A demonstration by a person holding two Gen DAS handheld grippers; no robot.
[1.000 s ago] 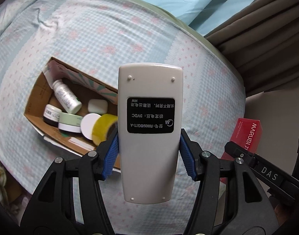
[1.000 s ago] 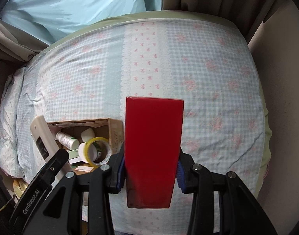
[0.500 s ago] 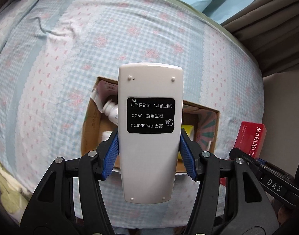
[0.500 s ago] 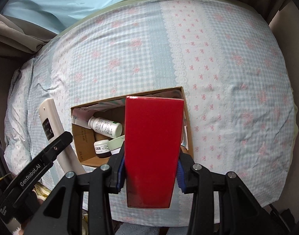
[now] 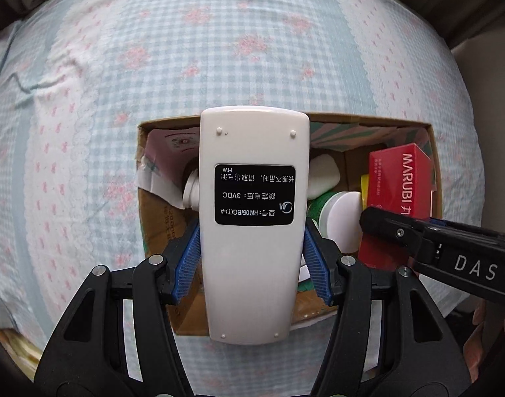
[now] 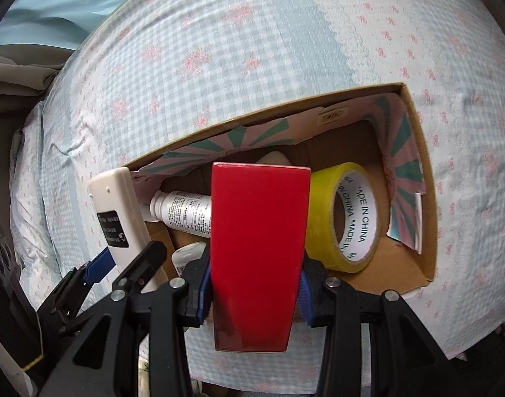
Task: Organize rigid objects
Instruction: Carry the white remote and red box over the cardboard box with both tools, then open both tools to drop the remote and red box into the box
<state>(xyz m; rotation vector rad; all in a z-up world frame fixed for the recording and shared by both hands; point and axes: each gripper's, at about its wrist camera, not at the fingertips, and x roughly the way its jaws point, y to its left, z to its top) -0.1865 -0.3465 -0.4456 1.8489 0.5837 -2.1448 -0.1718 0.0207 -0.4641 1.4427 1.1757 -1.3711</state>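
Observation:
My left gripper (image 5: pixel 252 258) is shut on a white remote control (image 5: pixel 254 221), label side toward the camera, hanging over the left part of an open cardboard box (image 5: pixel 433 152). My right gripper (image 6: pixel 254 294) is shut on a red box (image 6: pixel 257 254), held above the same cardboard box (image 6: pixel 418 152). In the left wrist view the red box (image 5: pixel 398 185) with white lettering sits low over the box's right end. The right wrist view shows the remote (image 6: pixel 116 211) at the box's left edge. Inside lie a white bottle (image 6: pixel 186 211), a yellow tape roll (image 6: pixel 345 218) and white-lidded jars (image 5: pixel 342 218).
The cardboard box rests on a bed with a blue checked, pink-flowered sheet (image 5: pixel 219 49). Brown curtains (image 6: pixel 11 76) hang at the bed's far side. The bed's near edge drops off just below the box in both views.
Both grippers have come down toward the cardboard box, which now looks much larger. The remote and the red box have moved from beside it to directly over its opening.

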